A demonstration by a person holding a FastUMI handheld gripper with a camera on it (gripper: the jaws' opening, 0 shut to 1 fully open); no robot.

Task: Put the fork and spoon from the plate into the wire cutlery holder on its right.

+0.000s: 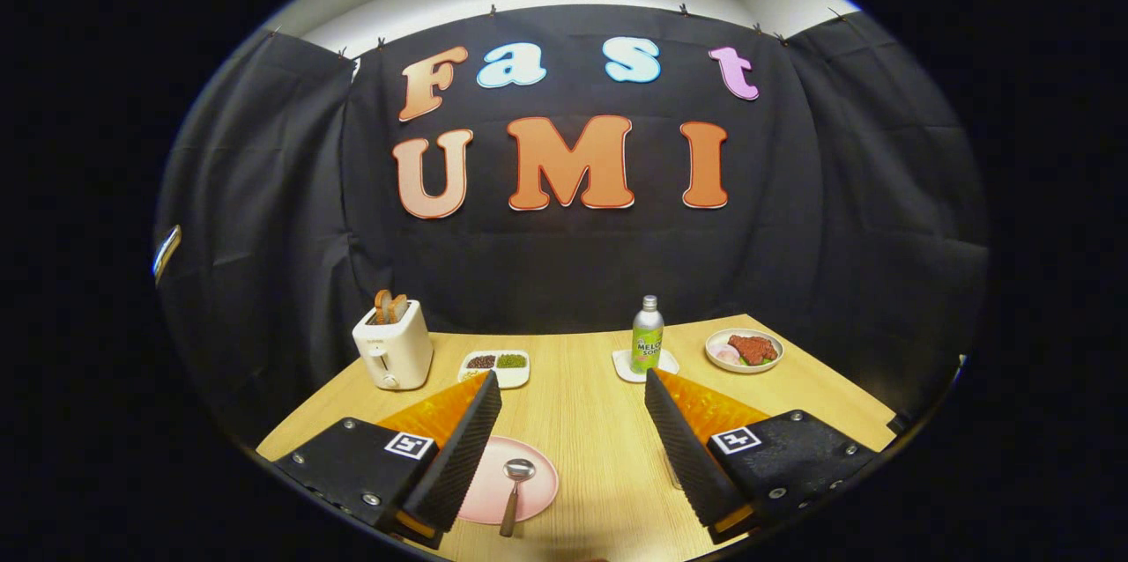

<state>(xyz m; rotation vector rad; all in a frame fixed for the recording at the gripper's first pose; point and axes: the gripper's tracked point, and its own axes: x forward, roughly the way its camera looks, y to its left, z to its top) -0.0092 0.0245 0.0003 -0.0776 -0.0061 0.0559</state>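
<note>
Spoon lies on the pink plate, its bowl pointing toward the far side of the desk and its handle reaching over the plate's near rim. The plate sits on the pale wooden desk, partly hidden behind the left finger. No fork can be made out on the part of the plate that shows. Something pale and thin shows just right of the plate at the inner edge of the right finger, too hidden to tell what it is.

The gripper hangs above the plate with its fingers spread wide and nothing held between them; the spoon lies in the gap, nearer the left finger.

Beyond the plate, farther across the desk, stands a divided white dish with dark and green fillings. To the left of that dish, and well beyond the plate, is a cream toaster with slices of toast standing in its slots. Beyond the plate and to its right, a green-labelled bottle stands upright on a small white coaster. Farther right of the bottle is a round plate of food with red and pale pieces on it. Black cloth closes the booth behind the desk.
</note>
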